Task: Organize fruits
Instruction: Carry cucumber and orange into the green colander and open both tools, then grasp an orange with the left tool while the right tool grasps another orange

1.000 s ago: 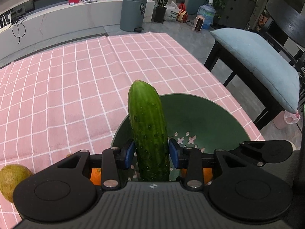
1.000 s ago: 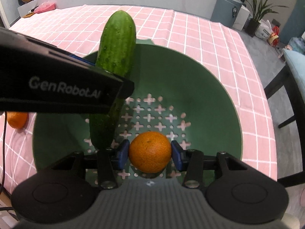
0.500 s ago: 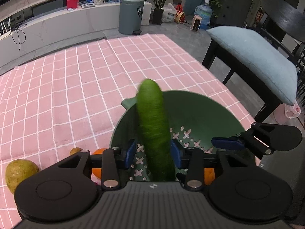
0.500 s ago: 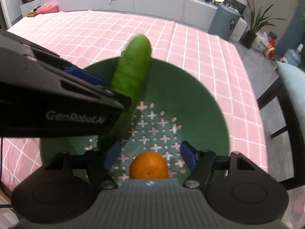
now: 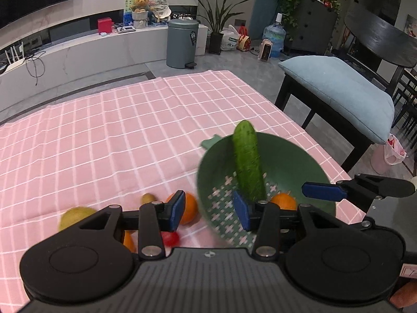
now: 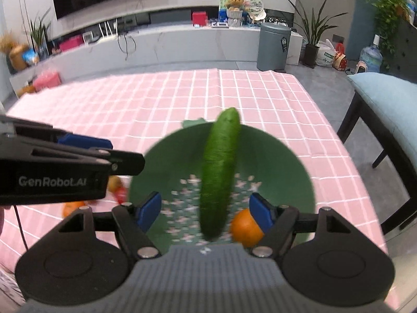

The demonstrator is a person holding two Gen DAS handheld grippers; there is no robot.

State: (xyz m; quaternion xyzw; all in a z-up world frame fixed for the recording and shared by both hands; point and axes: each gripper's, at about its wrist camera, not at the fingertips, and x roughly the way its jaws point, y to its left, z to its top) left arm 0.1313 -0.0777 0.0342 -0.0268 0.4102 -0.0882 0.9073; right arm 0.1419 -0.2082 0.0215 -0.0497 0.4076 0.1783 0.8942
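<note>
We find the long green cucumber [image 6: 220,174] lying in the round green perforated plastic colander [image 6: 286,161] beside a small orange mandarin [image 6: 245,228]; the left gripper [image 5: 209,210] and right gripper [image 6: 206,210] — jaws just opened — stand apart, gripping nothing; loose fruit [image 5: 189,207] remains on the pink checked tablecloth [image 5: 104,135].

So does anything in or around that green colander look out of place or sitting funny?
Yes: the cucumber is propped at a slant, its tip poking over the far rim of the green colander instead of lying flat. It is also a vegetable among fruit, beside an orange. Several fruits still lie on the tablecloth to the colander's left.
</note>
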